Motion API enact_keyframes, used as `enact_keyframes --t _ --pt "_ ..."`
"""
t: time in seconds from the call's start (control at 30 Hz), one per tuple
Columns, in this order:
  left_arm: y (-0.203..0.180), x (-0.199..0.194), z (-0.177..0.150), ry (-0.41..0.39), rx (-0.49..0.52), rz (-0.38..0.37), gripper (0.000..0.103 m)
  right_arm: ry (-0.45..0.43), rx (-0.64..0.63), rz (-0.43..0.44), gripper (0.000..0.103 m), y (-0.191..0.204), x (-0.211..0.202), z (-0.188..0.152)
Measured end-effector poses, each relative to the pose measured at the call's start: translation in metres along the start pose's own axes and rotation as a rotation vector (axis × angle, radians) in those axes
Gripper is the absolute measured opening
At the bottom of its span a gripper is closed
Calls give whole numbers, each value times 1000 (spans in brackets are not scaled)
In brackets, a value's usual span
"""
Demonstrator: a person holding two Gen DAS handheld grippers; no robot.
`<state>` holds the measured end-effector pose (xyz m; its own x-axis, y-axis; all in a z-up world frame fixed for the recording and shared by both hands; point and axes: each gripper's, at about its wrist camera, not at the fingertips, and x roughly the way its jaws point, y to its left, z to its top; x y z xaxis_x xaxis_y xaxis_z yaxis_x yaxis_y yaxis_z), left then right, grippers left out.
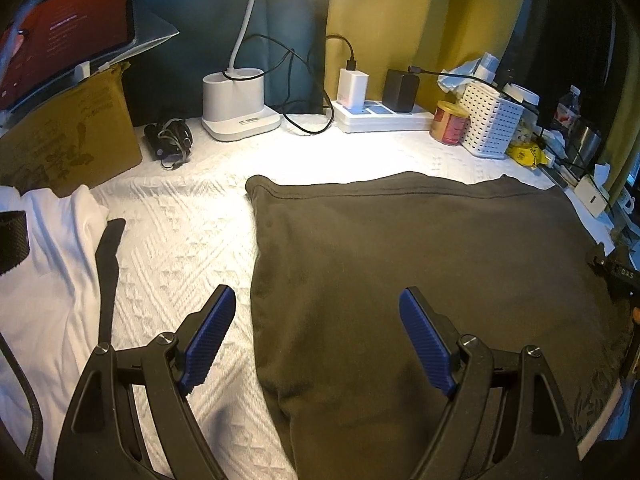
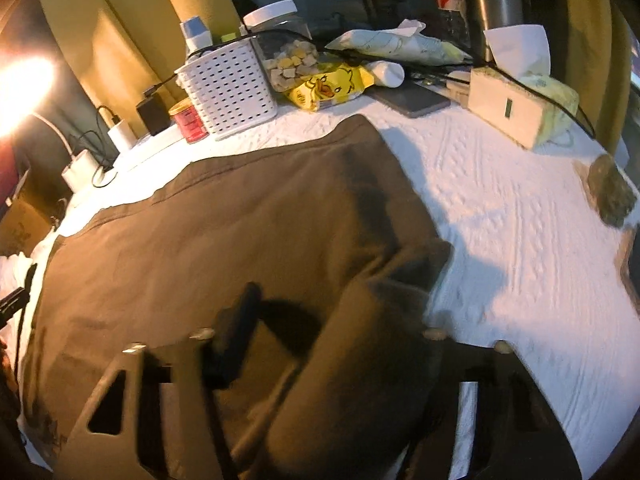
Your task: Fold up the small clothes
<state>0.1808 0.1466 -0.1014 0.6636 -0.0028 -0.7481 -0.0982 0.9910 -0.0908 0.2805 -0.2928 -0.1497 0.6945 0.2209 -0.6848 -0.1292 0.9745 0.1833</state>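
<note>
left gripper (image 1: 316, 332): jaws wide, empty, over dark garment (image 1: 420, 264) edge | right gripper (image 2: 332, 332): blurred, jaws' state unclear, cloth draped between at 6 o'clock

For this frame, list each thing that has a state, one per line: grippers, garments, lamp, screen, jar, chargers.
left gripper: jaws open, holding nothing, over the garment's left edge
right gripper: blurred; a fold of garment lies between the jaws, grip unclear
dark garment: spread flat, right part lifted and folding inward
white garment: rumpled, set aside
desk lamp: on
tablet screen: lit
jar: lidded
white charger: plugged in, cable attached
</note>
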Motion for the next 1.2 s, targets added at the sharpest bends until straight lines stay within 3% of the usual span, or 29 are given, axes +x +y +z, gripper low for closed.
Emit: enact_keyframes --t 0.03,0.07,0.23,0.5,1.2 --pt "0 1 1 1 0 0 83 3 -1 -3 22 -2 2 2" --pt "0 2 2 2 1 1 83 10 -5 3 18 -3 3 4" --pt "4 4 3 5 -3 5 83 20 -44 16 11 0 6 7" --pt "16 -3 0 -12 -23 6 83 -25 -84 65 10 26 -7 13" --pt "56 -37 -13 -89 -55 10 83 -64 -266 227 10 152 -34 21"
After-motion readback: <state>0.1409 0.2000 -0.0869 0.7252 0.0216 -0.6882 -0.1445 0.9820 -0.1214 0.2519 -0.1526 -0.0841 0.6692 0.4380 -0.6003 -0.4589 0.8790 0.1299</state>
